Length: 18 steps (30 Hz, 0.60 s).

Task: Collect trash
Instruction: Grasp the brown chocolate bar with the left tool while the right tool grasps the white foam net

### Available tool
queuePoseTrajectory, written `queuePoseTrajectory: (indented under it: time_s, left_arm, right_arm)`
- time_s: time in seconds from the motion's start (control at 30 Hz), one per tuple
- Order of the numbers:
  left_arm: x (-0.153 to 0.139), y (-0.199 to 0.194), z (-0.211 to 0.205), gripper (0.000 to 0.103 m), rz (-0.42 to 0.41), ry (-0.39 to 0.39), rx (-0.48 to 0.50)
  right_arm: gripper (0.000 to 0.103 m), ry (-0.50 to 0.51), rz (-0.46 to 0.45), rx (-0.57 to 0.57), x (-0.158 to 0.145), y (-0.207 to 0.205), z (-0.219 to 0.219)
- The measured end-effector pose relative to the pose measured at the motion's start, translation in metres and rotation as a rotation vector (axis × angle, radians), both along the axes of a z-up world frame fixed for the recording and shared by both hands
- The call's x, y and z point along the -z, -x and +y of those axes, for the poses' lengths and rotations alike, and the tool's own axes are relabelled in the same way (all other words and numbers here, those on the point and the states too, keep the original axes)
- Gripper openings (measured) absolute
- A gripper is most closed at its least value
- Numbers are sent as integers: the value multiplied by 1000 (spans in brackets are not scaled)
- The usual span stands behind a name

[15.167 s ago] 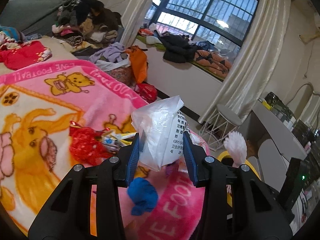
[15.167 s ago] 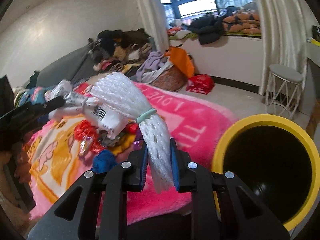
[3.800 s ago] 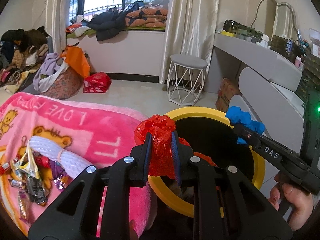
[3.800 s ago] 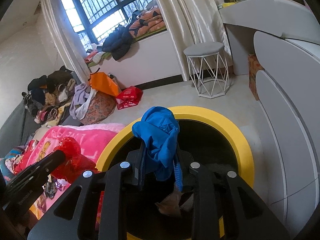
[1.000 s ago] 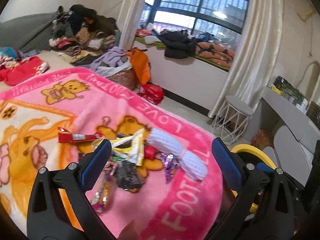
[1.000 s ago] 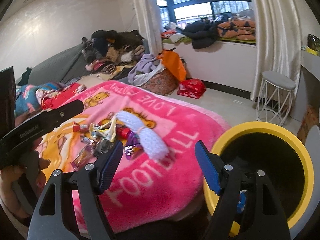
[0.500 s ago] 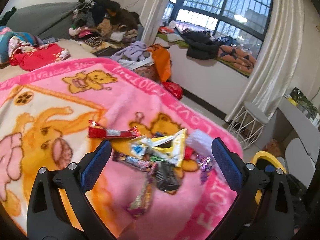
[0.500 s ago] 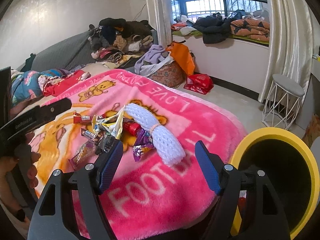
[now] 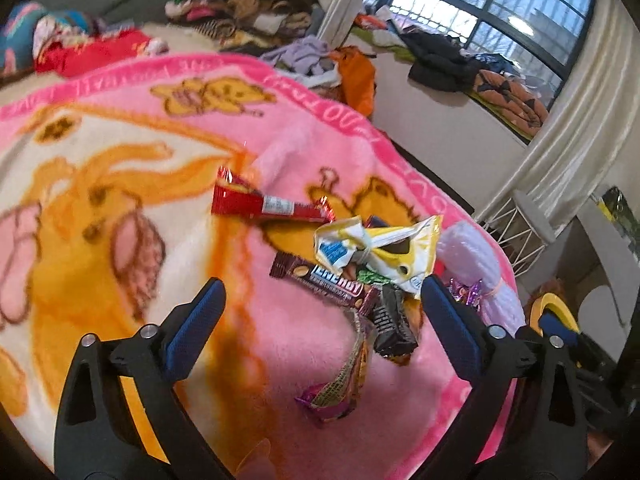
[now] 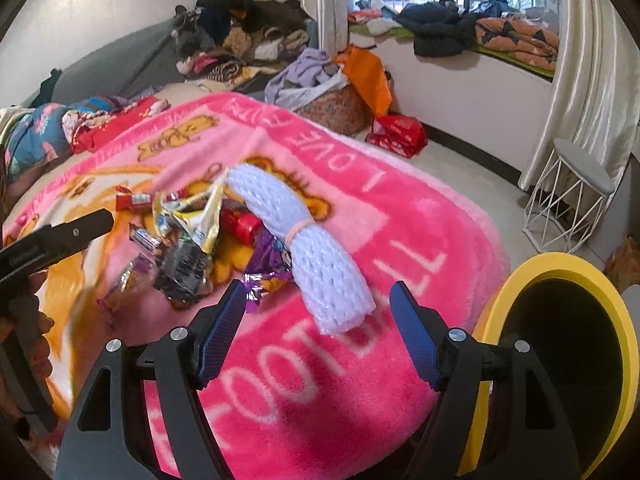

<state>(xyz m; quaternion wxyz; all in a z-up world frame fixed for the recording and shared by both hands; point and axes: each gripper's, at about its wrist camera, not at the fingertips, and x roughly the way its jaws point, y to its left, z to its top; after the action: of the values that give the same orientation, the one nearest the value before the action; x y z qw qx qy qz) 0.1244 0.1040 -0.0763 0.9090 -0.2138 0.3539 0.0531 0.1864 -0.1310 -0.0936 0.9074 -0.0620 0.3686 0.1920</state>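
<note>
A heap of trash lies on the pink blanket (image 9: 120,152): a red wrapper (image 9: 260,205), a yellow-white pouch (image 9: 384,252), a brown energy bar (image 9: 320,278), a black wrapper (image 9: 394,330), a gold-purple wrapper (image 9: 340,384) and a white foam net (image 10: 308,240). My left gripper (image 9: 320,294) hovers over the bar and the black wrapper; its jaws are closing and touch nothing. My right gripper (image 10: 318,294) stands open just short of the foam net's near end. The yellow bin (image 10: 560,268) stands at the right by the bed.
One finger (image 10: 60,236) of the left gripper and the hand holding it show at the left of the right wrist view. A white wire stool (image 10: 572,200), a red bag (image 10: 400,134) and an orange bag (image 10: 368,76) are on the floor. Clothes are heaped behind the bed.
Both grippers have sunk and come closer to the wrapper heap, which now looks larger. The left jaws have narrowed a little. Nothing has been picked up.
</note>
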Motion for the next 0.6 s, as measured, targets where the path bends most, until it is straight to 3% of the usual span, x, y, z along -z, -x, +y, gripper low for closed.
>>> queuePoseTrajectory:
  time_s: [0.17, 0.3, 0.5, 0.6]
  left_arm:
    - [13, -12, 7, 73, 43, 87, -14]
    - [24, -22, 10, 70, 69, 155, -25]
    - [32, -29, 13, 59, 90, 198, -48]
    - [33, -30, 14, 51, 95, 194, -63]
  right_arm:
    - [72, 24, 50, 8, 13, -12, 1]
    - [69, 42, 62, 9, 18, -18, 3]
    - [32, 38, 105, -12, 25, -23, 6]
    - [25, 39, 95, -22, 24, -18, 6]
